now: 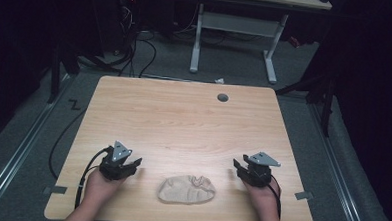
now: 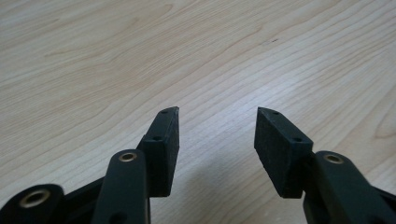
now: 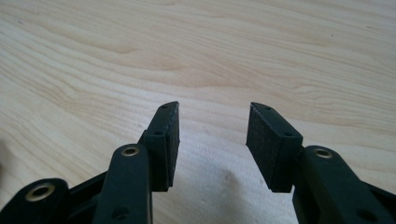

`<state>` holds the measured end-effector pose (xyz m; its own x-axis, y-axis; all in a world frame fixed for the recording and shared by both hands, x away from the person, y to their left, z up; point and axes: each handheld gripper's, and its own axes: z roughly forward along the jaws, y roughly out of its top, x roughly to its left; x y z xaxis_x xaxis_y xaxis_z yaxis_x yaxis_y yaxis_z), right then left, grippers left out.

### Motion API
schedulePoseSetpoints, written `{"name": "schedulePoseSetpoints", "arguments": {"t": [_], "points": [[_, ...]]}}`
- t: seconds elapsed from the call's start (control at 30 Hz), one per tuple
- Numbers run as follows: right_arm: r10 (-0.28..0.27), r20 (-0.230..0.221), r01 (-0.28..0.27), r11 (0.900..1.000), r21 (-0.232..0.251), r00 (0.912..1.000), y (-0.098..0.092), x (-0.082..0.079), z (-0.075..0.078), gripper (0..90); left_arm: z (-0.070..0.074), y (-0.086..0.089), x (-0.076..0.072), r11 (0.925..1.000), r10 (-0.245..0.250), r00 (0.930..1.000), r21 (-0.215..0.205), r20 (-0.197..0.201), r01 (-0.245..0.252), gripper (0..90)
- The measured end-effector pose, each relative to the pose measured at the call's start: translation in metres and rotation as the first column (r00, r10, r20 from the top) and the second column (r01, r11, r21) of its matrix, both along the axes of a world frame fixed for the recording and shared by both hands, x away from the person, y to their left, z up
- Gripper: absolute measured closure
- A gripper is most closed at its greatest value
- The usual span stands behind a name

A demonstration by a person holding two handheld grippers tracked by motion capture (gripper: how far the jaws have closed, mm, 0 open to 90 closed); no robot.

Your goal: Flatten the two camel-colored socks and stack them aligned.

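The room is dark around a pale wooden table [image 1: 183, 120], with grey carpet, loose black cables [image 1: 141, 53] on the floor behind it and the white legs of another desk [image 1: 234, 39] further back. A small grey round cap [image 1: 222, 97] sits in the tabletop near the far edge, well beyond both tools.

A person's two hands come in from the near side, each holding a black gripper low over the wood. The left gripper [image 1: 131, 164] and the right gripper [image 1: 237, 168] stand well apart, both pointing roughly away from the person and slightly inward.

Between them, close to the near edge, lies a crumpled beige cloth [image 1: 186, 188], bunched into a flat oval. It is nearer the person than either pair of tips and touches neither; there is bare wood on both sides of it.

In the left gripper view the left tool's jaws are spread wide with nothing but wood grain between the pads [image 2: 163, 149]. The right gripper view shows the same: jaws wide apart, pads [image 3: 161, 144] empty, bare table beneath.
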<state>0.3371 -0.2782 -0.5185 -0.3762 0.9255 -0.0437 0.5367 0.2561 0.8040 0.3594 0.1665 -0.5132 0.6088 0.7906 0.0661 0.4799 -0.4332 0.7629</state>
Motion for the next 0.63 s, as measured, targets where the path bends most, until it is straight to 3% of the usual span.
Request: {"name": "schedulePoseSetpoints", "arguments": {"t": [0.1, 0.33, 0.5, 0.63], "points": [[-0.003, -0.005, 0.003, 1.0, -0.014, 1.0, -0.0024, -0.0024, -0.0007, 54.4, -0.0009, 0.0003, -0.0014, 1.0, 0.003, 1.0, 0.007, -0.009, -0.003, 49.6], [-0.018, -0.013, 0.018, 1.0, -0.016, 0.9997, -0.0066, -0.004, -0.0022, 55.1, -0.0005, 0.0078, -0.0037, 0.9987, 0.026, 0.9995, -0.042, -0.018, -0.027, 49.4], [-0.035, -0.01, 0.035, 0.999, -0.016, 0.9993, -0.0087, -0.0014, -0.0008, 55.3, 0.0, 0.0034, -0.0043, 0.9998, -0.005, 1.0, -0.02, 0.001, 0.005, 49.3], [-0.038, -0.003, 0.038, 0.999, -0.022, 0.9993, -0.0085, -0.0013, 0.0, 55.2, 0.0003, 0.0031, -0.0054, 0.9997, -0.015, 0.9999, -0.02, -0.006, 0.015, 49.3]]}}
